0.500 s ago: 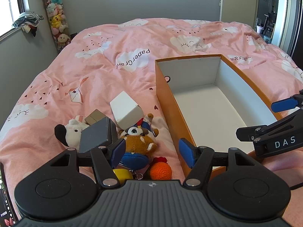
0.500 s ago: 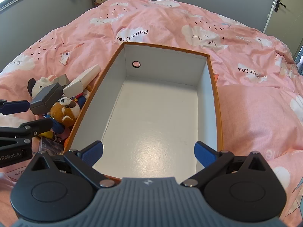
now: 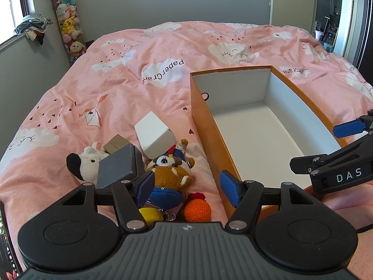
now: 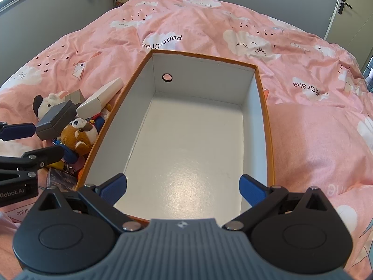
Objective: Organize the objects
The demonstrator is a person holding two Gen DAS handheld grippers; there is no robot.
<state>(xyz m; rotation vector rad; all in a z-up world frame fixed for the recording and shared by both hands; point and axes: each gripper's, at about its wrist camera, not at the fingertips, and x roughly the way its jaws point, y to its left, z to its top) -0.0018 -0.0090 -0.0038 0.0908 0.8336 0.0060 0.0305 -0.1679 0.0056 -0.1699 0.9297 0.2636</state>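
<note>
Nothing has shifted since the earlier frame: both grippers hang as before. Left gripper (image 3: 188, 187) stands wide, empty, over a brown plush animal (image 3: 171, 175); only its view shows the orange crocheted ball (image 3: 198, 210). Right gripper (image 4: 183, 190), wide and empty, sits over the orange cardboard box with white inside (image 4: 262, 107), revealing the round hole (image 4: 167, 77) in its wall.

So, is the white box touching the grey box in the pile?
Touching. In the left wrist view the white box leans against the top edge of the grey box, with no gap showing between them.
</note>
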